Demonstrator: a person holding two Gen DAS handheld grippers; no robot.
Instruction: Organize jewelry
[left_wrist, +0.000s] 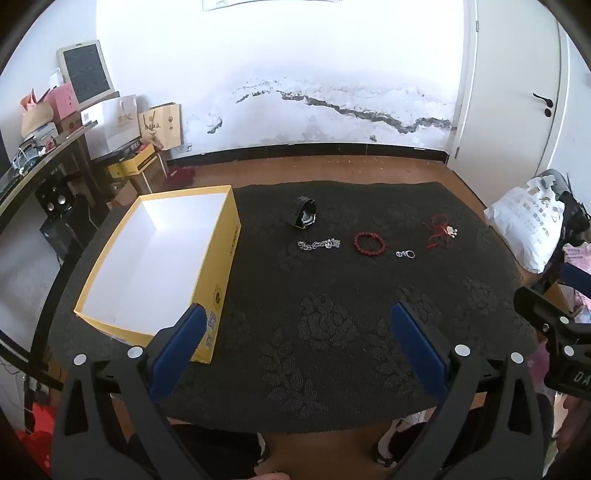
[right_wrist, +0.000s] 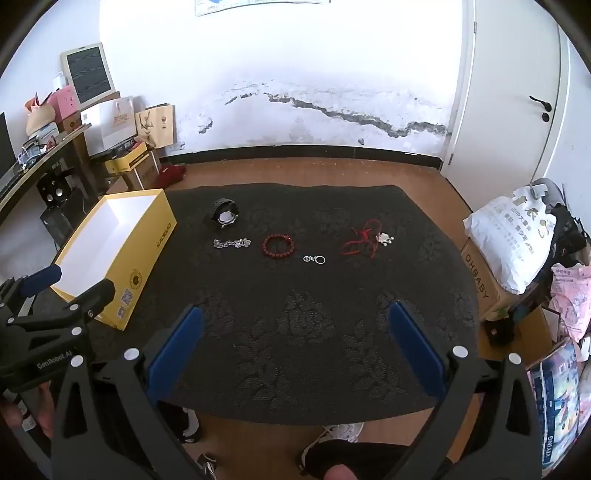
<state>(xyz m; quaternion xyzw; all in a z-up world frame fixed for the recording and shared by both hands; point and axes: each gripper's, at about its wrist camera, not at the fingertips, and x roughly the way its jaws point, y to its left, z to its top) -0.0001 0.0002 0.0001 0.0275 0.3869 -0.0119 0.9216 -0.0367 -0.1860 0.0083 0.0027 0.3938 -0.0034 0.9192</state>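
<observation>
nothing had been sorted yet, as far as i could judge. the open yellow cardboard box with the white inside (left_wrist: 155, 258) sat at the left edge of the table with the dark flower-patterned cloth (left_wrist: 332, 332), and i saw nothing in the part of its white floor that showed.

all five pieces lay out on the cloth, well apart from the box. the black wristwatch with the pale face (left_wrist: 306, 214) stood farthest back. in front of it ran a loose row: the silver chain bracelet (left_wrist: 318, 244), then the round bracelet of dark red beads (left_wrist: 369, 242), then the small pair of silver rings (left_wrist: 405, 254), and at the right end the tangled red cord with a silver charm (left_wrist: 441, 232).

my left fingers (left_wrist: 295, 350) were spread wide with nothing between the blue pads, hanging over the near side of the cloth just beside the box's front corner. my right fingers (right_wrist: 295, 350) were released too, equally bare, over the near middle of the cloth, with the rings and the red cord ahead of them.

so the whole job seemed still ahead of me: each of the five pieces had to be picked up and set into the box. the thin chain and the tiny rings would likely be the fiddly ones against that soft cloth.
</observation>
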